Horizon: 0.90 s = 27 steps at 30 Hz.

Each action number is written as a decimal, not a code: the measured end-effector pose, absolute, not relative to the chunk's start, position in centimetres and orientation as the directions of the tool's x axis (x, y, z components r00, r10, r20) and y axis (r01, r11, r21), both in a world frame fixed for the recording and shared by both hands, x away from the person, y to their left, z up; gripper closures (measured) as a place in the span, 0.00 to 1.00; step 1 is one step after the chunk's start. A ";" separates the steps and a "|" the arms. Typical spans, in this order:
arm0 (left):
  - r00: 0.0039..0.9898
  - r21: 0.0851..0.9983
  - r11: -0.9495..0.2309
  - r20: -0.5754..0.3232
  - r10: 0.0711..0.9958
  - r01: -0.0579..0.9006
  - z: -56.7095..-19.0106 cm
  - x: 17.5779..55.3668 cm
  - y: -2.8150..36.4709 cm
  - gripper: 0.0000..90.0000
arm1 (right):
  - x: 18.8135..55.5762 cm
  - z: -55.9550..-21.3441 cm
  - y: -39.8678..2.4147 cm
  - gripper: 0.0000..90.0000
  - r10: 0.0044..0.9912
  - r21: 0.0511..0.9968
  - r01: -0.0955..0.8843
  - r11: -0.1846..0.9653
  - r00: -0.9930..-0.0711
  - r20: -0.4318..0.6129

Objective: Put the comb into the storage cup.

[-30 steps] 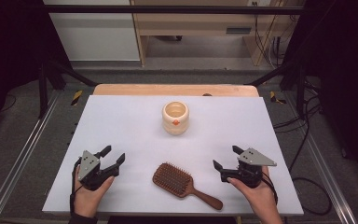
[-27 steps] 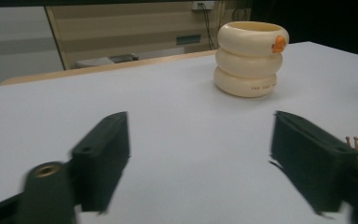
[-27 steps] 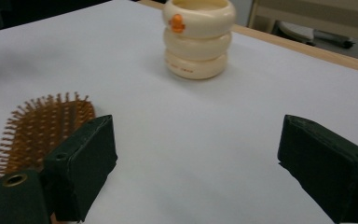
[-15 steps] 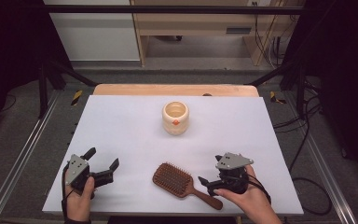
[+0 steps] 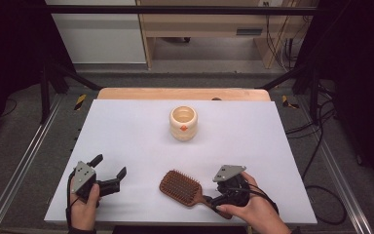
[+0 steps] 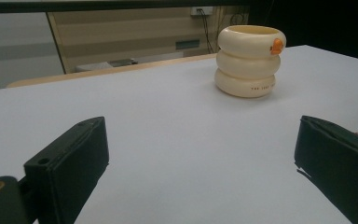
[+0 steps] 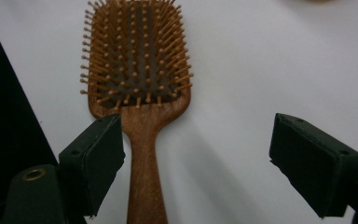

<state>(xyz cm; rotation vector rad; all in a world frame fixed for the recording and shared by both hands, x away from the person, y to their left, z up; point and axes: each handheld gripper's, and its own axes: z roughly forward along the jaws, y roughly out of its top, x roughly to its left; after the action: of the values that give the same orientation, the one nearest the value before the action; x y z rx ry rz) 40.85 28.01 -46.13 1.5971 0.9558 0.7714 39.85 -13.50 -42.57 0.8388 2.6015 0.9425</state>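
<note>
- Wooden paddle hairbrush (image 5: 181, 186), bristles up, lies at the near edge of the white table (image 5: 126, 131), handle (image 7: 142, 158) angled toward my right side; this is what I am reaching for.
- My right gripper (image 7: 214, 163) hangs over that handle with its jaws spread wide. The handle sits just beside the left jaw in the right gripper view and well clear of the other, so nothing is pinched yet.
- To do the grasp well, I judge I should slide the gripper sideways until the handle is centred between the jaws, come down to the tabletop, and close on the narrow neck just below the brush head rather than at the tip, so the heavy head cannot swing.
- A close from where I am now would likely push the brush aside instead of gripping it.
- My left gripper (image 5: 108, 176) rests low at the near left of the table, jaws apart and holding nothing, well apart from the brush.
- Cream ringed cup (image 5: 183, 123) with an orange mark stands upright mid-table, farther back.
- Count: one hairbrush, one cup, two grippers, one table.
</note>
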 end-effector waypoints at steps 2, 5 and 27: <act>0.466 0.975 -0.109 0.006 0.885 0.195 -46.2 41.0 28.0 0.03 | 39.8 -42.6 -13.3 0.20 0.590 0.641 0.438 0.630 -0.807 -0.029; 0.468 0.975 -0.109 0.006 0.884 0.194 -46.2 40.9 28.0 0.03 | 39.8 -42.9 -12.5 0.22 0.572 0.608 0.442 0.660 -0.820 -0.025; 0.485 0.974 -0.125 0.018 0.874 0.190 -46.2 40.9 27.8 0.03 | 39.6 -44.4 -9.7 0.49 0.533 0.416 0.490 0.766 -0.846 0.015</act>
<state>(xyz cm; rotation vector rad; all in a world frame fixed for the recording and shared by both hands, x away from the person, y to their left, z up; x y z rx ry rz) 40.92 27.75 -46.21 1.6166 0.9364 0.7667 39.63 -9.65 -44.42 0.8292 2.8540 0.6288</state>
